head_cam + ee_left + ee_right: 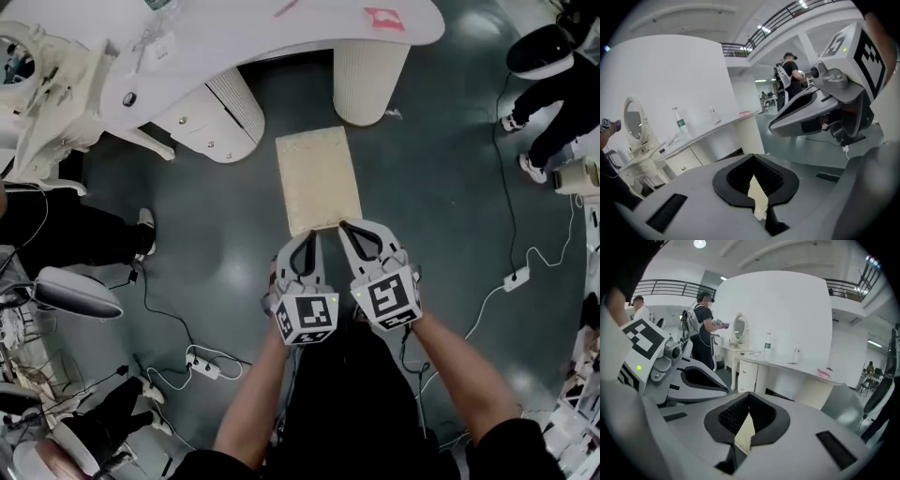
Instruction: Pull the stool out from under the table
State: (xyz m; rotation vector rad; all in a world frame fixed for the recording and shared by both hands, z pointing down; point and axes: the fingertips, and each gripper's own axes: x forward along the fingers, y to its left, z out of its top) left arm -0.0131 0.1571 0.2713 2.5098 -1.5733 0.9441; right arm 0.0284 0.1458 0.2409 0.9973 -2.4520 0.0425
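Observation:
The stool (pixel 318 180) shows its beige rectangular top on the dark floor, lengthwise in front of the white table (pixel 281 28). Its far end lies close to the table's edge, between the drawer unit (pixel 211 117) and the round pedestal (pixel 370 80). My left gripper (pixel 309 234) and right gripper (pixel 352 228) sit side by side at the stool's near edge, both shut on it. A beige sliver of the stool (pixel 758 194) is pinched in the left gripper (pixel 757 201) and another sliver of the stool (pixel 745 430) in the right gripper (pixel 742 439).
A person's dark legs and shoe (pixel 66 234) are at the left, other people's feet (pixel 539 52) at the upper right. Power strips with cables lie on the floor at the power strip (pixel 202 361) and plug block (pixel 516 278). A vanity mirror (pixel 19 56) stands at the far left.

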